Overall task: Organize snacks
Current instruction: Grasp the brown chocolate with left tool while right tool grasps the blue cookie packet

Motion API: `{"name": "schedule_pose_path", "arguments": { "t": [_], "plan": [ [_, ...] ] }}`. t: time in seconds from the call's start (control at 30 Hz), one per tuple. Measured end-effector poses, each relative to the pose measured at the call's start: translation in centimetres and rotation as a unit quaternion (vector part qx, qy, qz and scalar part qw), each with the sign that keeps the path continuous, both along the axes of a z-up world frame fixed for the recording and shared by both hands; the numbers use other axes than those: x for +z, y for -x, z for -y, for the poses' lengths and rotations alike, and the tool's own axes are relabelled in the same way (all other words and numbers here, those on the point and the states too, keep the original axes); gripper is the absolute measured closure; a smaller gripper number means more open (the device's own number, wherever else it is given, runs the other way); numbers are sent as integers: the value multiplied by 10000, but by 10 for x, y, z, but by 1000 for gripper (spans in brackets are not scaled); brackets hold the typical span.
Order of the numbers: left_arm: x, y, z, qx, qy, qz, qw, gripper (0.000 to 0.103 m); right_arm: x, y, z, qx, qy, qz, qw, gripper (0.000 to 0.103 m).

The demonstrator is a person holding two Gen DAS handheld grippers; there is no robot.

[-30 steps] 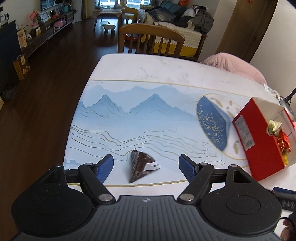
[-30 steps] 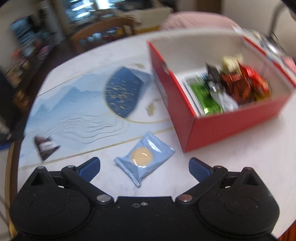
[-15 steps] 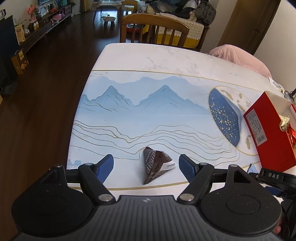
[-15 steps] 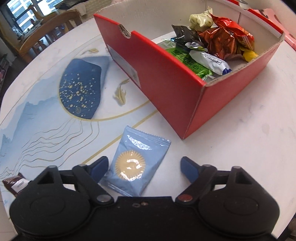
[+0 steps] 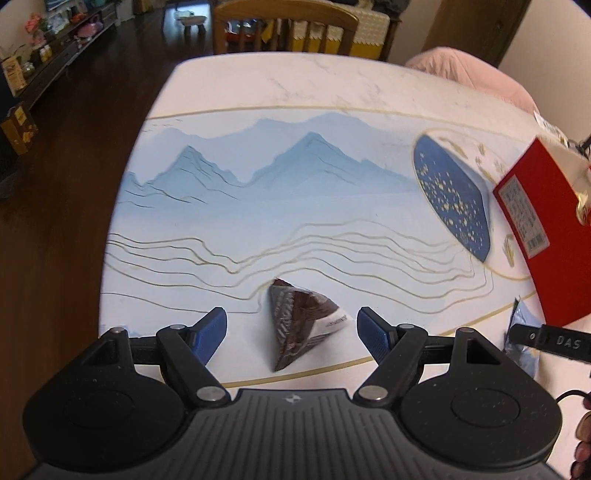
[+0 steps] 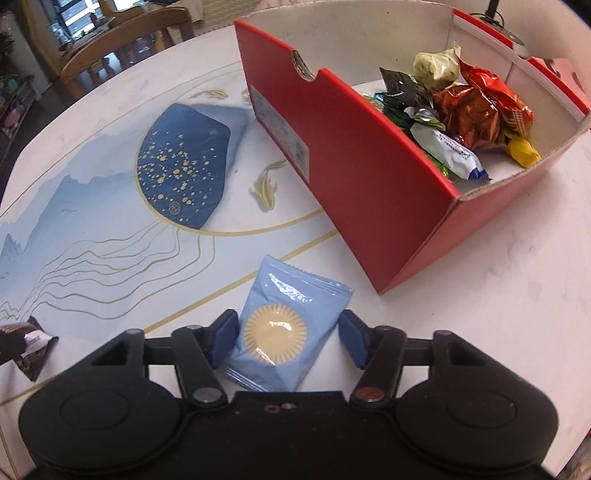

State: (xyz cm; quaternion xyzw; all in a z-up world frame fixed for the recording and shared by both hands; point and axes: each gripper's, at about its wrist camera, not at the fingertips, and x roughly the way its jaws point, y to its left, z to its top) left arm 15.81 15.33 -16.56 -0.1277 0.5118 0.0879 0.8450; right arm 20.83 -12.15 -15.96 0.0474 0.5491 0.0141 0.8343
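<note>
A brown triangular snack pack (image 5: 299,325) lies on the painted tabletop (image 5: 280,206), between the fingers of my left gripper (image 5: 291,332), which is open and clear of it on both sides. In the right wrist view a light blue packet (image 6: 284,325) with a sun print lies between the fingers of my right gripper (image 6: 286,338). Its jaws are closing, the pads right at the packet's edges. The red box (image 6: 354,155) stands beyond, holding several wrapped snacks (image 6: 476,110). The brown pack (image 6: 26,343) shows at far left.
A wooden chair (image 5: 284,26) stands at the table's far end, with a pink cushion (image 5: 469,70) to its right. Dark floor (image 5: 55,184) drops off past the left edge. The red box (image 5: 546,236) sits at the right of the left wrist view.
Right jaws have narrowed from wide apart to hugging the blue packet as the gripper came down over it. Left gripper has dropped lower; the brown pack now sits centred between its fingers.
</note>
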Motion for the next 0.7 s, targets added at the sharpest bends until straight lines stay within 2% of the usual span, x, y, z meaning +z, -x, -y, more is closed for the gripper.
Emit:
{"name": "schedule_pose_path", "arguments": {
  "t": [0.3, 0.37, 0.47, 0.5, 0.7],
  "plan": [
    [-13, -11, 9, -125, -126, -91, 9998, 27, 2, 4, 15, 54, -143, 21, 9999, 54],
    [-13, -11, 9, -101, -153, -81, 9998, 39, 2, 5, 17, 51, -165, 31, 9998, 54],
    [-14, -10, 9, -122, -109, -73, 9998, 48, 2, 7, 20, 62, -227, 48, 9997, 56],
    [-13, -9, 10, -160, -124, -51, 9998, 54, 2, 8, 21, 68, -251, 56, 9996, 56],
    [-11, -4, 14, -158, -168, 25, 9997, 64, 5, 13, 27, 96, -322, 102, 9994, 58]
  ]
}}
